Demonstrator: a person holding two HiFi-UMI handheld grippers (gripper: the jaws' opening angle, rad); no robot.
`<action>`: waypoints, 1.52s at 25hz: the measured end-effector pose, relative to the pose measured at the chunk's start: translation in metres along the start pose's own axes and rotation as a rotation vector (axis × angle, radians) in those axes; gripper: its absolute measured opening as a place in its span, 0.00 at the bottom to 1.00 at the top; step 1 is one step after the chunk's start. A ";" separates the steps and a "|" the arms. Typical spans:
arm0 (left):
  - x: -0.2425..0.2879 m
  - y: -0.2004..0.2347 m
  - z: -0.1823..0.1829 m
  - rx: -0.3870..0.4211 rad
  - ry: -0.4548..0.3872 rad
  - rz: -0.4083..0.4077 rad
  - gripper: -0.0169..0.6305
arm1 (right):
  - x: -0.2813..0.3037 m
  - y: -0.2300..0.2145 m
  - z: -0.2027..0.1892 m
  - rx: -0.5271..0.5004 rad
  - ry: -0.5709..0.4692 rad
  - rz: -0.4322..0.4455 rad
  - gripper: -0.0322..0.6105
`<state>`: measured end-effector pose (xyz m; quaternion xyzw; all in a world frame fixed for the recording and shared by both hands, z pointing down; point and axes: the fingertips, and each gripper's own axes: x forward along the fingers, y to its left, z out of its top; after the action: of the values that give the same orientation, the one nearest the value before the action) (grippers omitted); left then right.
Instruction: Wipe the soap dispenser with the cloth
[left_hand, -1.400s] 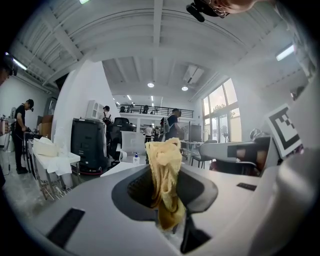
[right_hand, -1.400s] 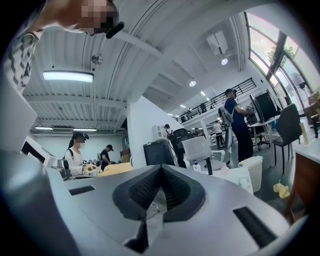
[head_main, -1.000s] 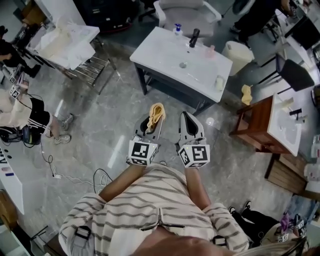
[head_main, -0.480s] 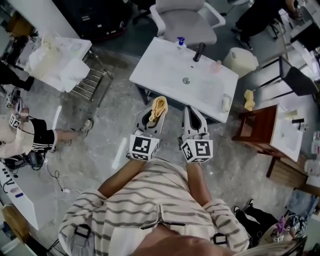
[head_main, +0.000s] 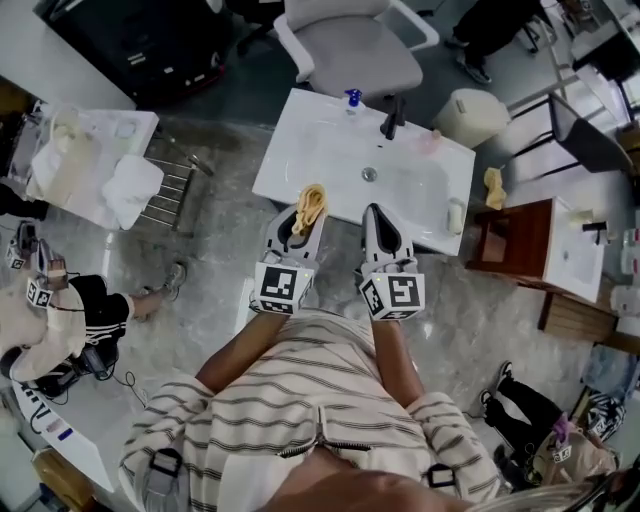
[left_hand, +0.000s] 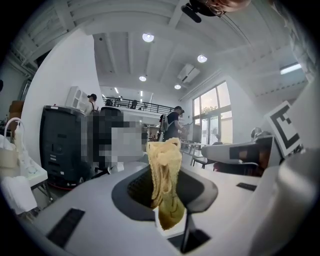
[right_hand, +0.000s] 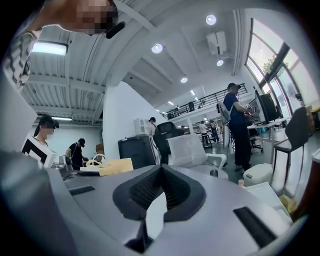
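No readable word, brand or number in any view; only black-and-white coded squares on left marker cube (head_main: 281, 290) and right marker cube (head_main: 392, 296), patterns, not letters; small tags (head_main: 38, 293) at left edge, same kind, too tiny to read

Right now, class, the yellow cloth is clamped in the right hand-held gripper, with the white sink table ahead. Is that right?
No. The yellow cloth is clamped in the left hand-held gripper, not the right; the left gripper view shows it pinched between the jaws. The right hand-held gripper is shut on nothing. The white sink table is ahead, as stated.
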<state>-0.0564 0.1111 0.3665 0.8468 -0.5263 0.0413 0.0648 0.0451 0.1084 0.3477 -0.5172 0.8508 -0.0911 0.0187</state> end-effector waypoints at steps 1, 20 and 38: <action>0.005 0.004 0.000 -0.001 0.000 -0.005 0.18 | 0.006 -0.002 0.000 -0.003 0.006 -0.009 0.04; 0.153 0.049 -0.024 0.015 0.082 0.018 0.18 | 0.134 -0.095 -0.020 0.022 0.055 0.007 0.04; 0.229 0.106 -0.058 0.007 0.119 0.049 0.18 | 0.240 -0.141 -0.079 0.013 0.148 -0.025 0.08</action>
<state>-0.0507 -0.1289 0.4628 0.8298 -0.5421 0.0952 0.0918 0.0469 -0.1559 0.4650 -0.5194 0.8428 -0.1348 -0.0420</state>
